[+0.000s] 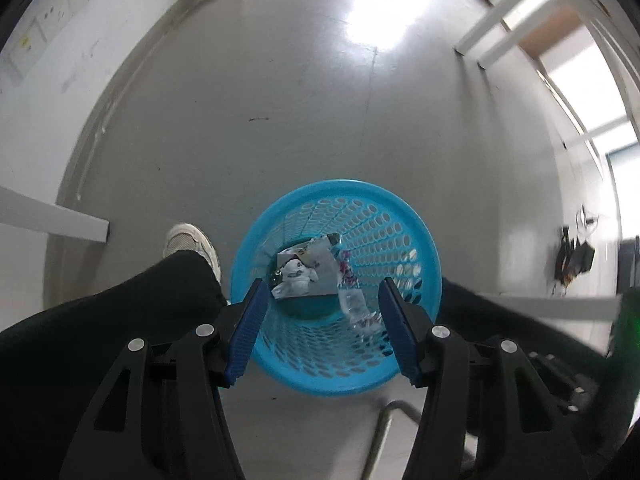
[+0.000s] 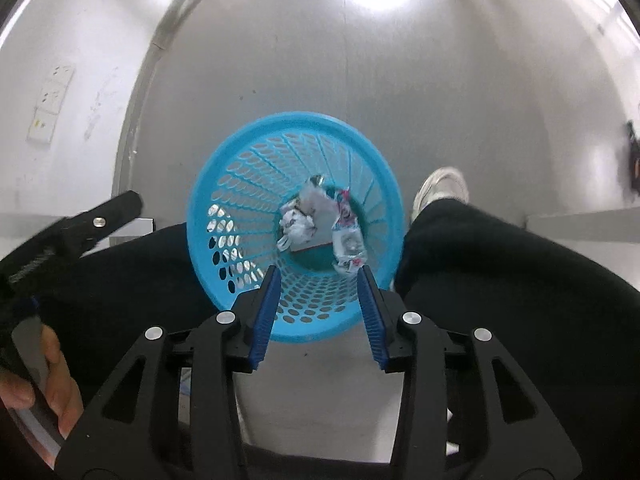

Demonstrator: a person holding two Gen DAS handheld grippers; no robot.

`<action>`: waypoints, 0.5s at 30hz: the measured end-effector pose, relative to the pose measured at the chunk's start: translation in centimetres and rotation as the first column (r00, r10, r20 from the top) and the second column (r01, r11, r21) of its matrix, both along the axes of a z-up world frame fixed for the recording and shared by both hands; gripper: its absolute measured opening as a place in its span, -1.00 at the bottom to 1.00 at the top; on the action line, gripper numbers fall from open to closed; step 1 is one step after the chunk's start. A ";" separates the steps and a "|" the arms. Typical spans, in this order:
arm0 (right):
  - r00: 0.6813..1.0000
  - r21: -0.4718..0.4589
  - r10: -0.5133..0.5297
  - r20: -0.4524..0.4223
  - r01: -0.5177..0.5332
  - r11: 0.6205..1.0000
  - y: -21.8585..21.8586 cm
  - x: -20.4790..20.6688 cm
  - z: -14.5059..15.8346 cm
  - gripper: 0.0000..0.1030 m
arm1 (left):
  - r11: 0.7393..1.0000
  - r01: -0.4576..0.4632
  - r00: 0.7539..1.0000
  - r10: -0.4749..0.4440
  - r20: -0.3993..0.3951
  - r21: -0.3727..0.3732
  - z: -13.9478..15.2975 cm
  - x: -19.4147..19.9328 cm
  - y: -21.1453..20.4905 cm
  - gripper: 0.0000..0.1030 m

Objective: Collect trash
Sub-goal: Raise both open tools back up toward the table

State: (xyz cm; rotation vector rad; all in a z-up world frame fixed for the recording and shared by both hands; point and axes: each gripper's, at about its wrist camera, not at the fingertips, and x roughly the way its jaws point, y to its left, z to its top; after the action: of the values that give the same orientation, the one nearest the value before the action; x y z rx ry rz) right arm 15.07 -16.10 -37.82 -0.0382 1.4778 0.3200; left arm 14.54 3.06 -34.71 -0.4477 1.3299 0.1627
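Note:
A blue perforated waste basket (image 1: 416,224) stands on the grey floor between a person's legs, and both cameras look straight down into it. Crumpled white paper (image 1: 298,276) and a clear plastic wrapper (image 1: 354,300) lie at its bottom. My left gripper (image 1: 322,292) hangs above the basket mouth, open, with nothing between its blue pads. In the right wrist view the same basket (image 2: 240,152) holds the paper (image 2: 296,224) and the wrapper (image 2: 346,240). My right gripper (image 2: 318,276) is also open and empty above it. The left gripper's body (image 2: 96,220) shows at the left edge, held by a hand.
Black trouser legs (image 1: 132,308) and a pale shoe (image 1: 192,240) flank the basket; another shoe (image 2: 440,188) is on the other side. White walls with sockets (image 2: 50,108) rise on the left. White furniture legs (image 1: 500,32) stand far right. A metal bar (image 1: 384,420) lies near the bottom.

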 end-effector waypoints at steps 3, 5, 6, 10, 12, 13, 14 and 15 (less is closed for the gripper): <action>0.999 0.038 0.030 0.041 -0.031 0.999 0.0 -1.8 2.3 -0.20 | 0.998 0.050 0.997 -0.053 0.058 0.040 2.1 -1.5 -0.6 0.13; 0.994 0.046 0.057 0.095 -0.062 0.997 -0.2 -3.2 4.3 -0.12 | 0.997 0.072 0.992 -0.075 0.099 0.034 3.5 -2.9 -0.9 0.13; 0.989 0.042 0.075 0.128 -0.081 0.996 -0.2 -3.9 5.3 -0.10 | 0.997 0.074 0.991 -0.074 0.110 0.005 3.9 -3.4 -0.8 0.16; 0.970 0.059 0.112 0.217 -0.128 0.990 -0.9 -6.9 8.5 -0.02 | 0.997 0.068 0.990 -0.064 0.130 -0.027 5.2 -5.9 -0.4 0.16; 0.960 0.059 0.115 0.257 -0.134 0.989 -1.6 -8.1 9.5 0.00 | 0.996 0.087 0.984 -0.084 0.158 -0.012 6.5 -7.0 -0.8 0.16; 0.950 0.052 0.113 0.291 -0.134 0.990 -1.8 -8.8 10.4 0.03 | 0.995 0.099 0.980 -0.097 0.173 -0.002 7.1 -7.6 -1.1 0.17; 0.942 0.055 0.114 0.315 -0.138 0.989 -2.0 -9.3 11.1 0.06 | 0.994 0.111 0.977 -0.110 0.185 0.006 7.7 -8.2 -1.3 0.18; 0.936 0.057 0.115 0.334 -0.142 0.988 -2.1 -9.8 11.8 0.09 | 0.992 0.127 0.972 -0.128 0.199 0.016 8.6 -8.9 -1.7 0.19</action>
State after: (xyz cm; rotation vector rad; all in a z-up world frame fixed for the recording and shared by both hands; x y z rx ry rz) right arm 5.28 -18.24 -25.98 -0.1190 1.1304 0.4567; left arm 5.62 1.40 -26.15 -0.3647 1.1566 0.0120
